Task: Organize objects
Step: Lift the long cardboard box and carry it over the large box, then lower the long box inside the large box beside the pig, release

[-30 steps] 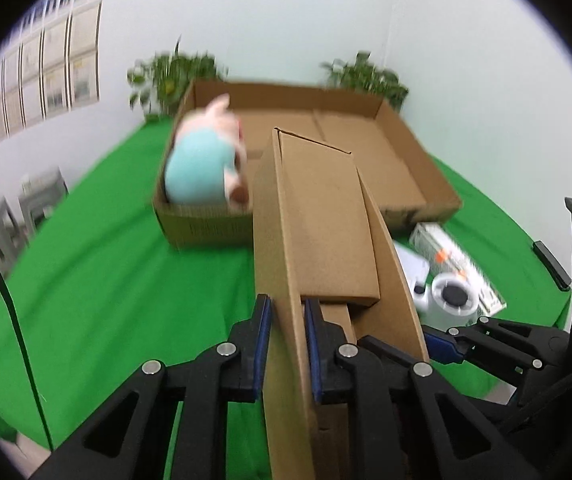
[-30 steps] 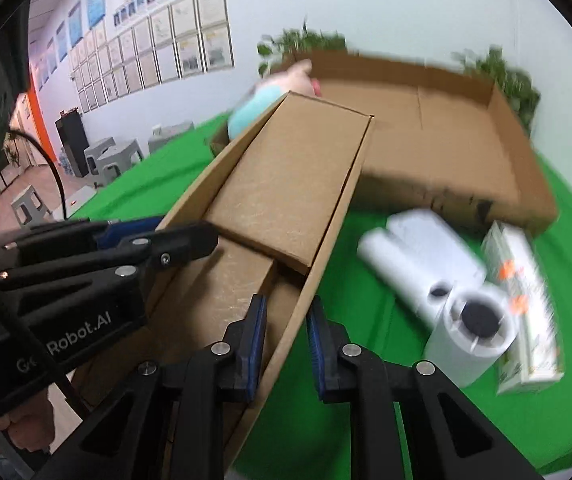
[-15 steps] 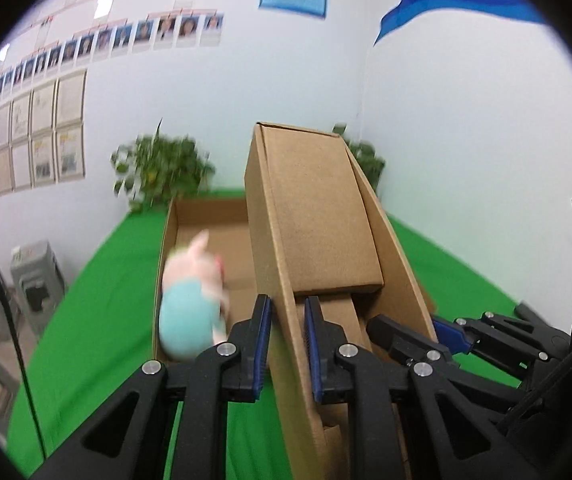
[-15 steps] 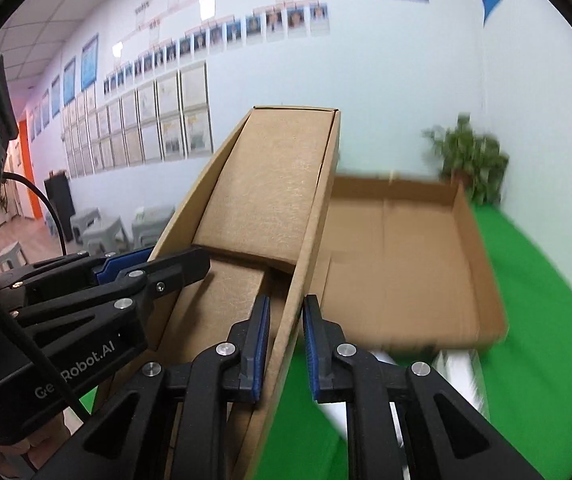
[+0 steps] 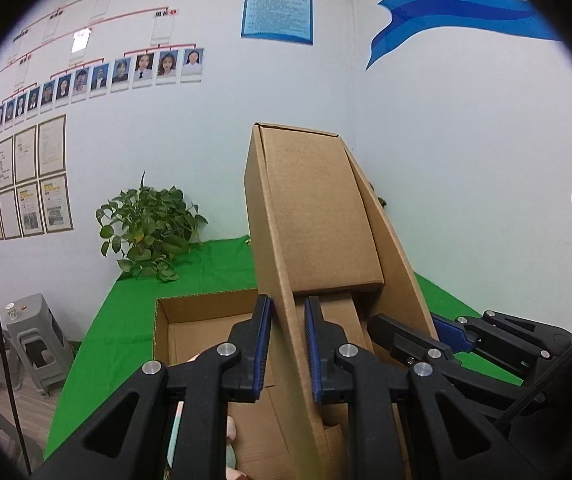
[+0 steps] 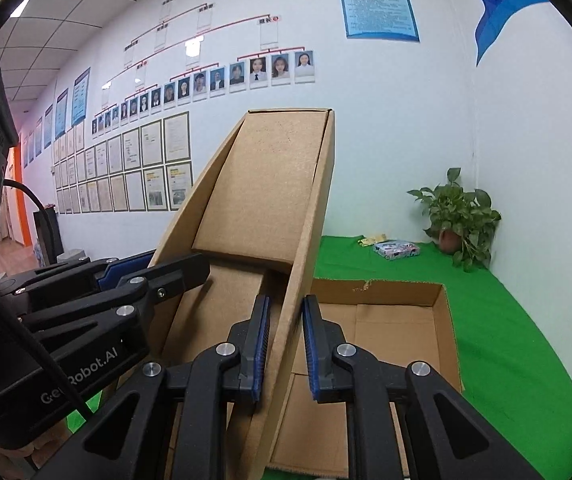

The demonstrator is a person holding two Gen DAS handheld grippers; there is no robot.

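Observation:
Both grippers hold one long brown cardboard lid, tilted steeply upward. In the left wrist view my left gripper [image 5: 288, 344] is shut on the lid's left wall [image 5: 274, 264]; my right gripper [image 5: 438, 332] shows at the right, on the other wall. In the right wrist view my right gripper [image 6: 284, 344] is shut on the lid's right wall [image 6: 310, 240], and my left gripper [image 6: 154, 272] grips the left wall. Below lies an open cardboard box [image 6: 446, 320], also in the left wrist view [image 5: 162, 312]. A plush toy [image 5: 232, 432] peeks out at its near end.
Green cloth covers the table [image 6: 506, 340]. Potted plants stand at the back left [image 5: 148, 228] and back right [image 6: 460, 216]. A small patterned packet [image 6: 396, 249] lies near the far wall. Grey stools [image 5: 32, 336] stand left of the table.
Both grippers have swung the lid up from nearly flat to steeply tilted. The views now face the wall; the rolls and packet on the table have dropped out of sight.

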